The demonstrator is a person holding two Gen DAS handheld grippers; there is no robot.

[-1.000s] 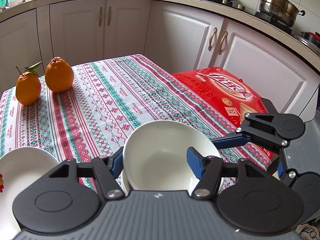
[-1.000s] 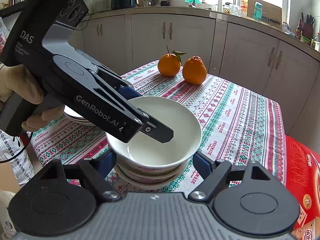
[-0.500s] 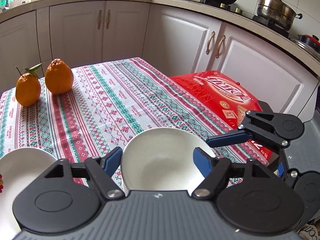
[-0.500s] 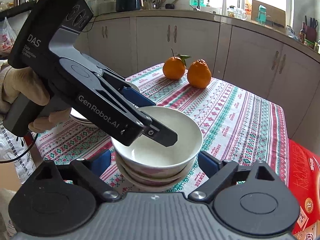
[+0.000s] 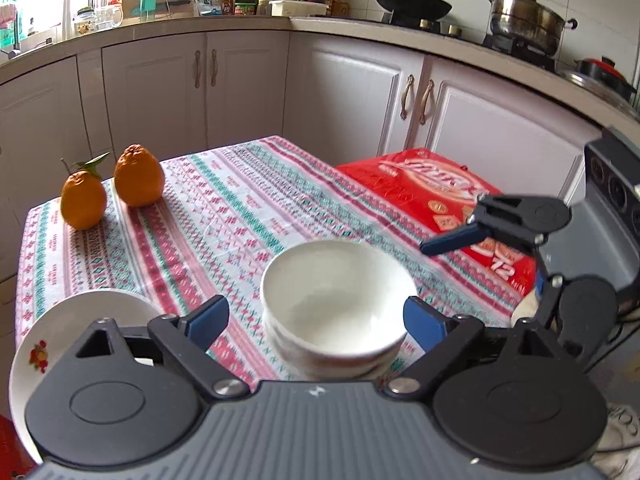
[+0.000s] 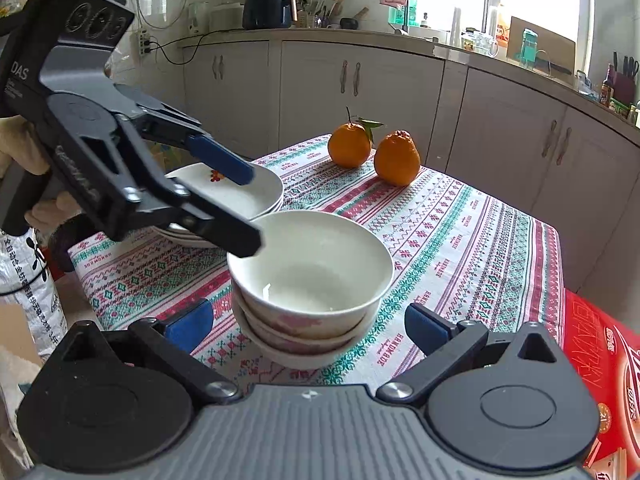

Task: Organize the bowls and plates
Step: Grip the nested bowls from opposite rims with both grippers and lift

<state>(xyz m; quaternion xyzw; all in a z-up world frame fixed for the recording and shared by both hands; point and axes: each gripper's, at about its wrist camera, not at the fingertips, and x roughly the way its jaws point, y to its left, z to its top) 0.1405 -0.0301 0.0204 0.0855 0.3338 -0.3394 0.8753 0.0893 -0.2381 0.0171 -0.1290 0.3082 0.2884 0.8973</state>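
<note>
A stack of white bowls (image 5: 336,300) (image 6: 312,276) stands on the patterned tablecloth. The stack sits between the blue pads of my left gripper (image 5: 316,320), whose jaws are opening and touch nothing. In the right wrist view the left gripper (image 6: 252,208) hovers over the stack's left rim, held by a gloved hand (image 6: 16,148). My right gripper (image 6: 308,326) straddles the stack from the near side with gaps at both pads, its jaws opening too. One of its fingers (image 5: 452,238) shows at the right. A stack of white plates (image 5: 80,340) (image 6: 240,196) with a fruit print lies beside the bowls.
Two oranges (image 6: 372,148) sit at the far end of the table (image 6: 460,240). A red carton (image 5: 440,200) lies beside the table's right edge. White cabinets (image 5: 360,96) ring the room. A printed sack (image 6: 28,288) stands by the table's left corner.
My left gripper let go of the top bowl's rim, spread its jaws and drew back and up. My right gripper's jaws widened around the stack. The top bowl now rests on the stack.
</note>
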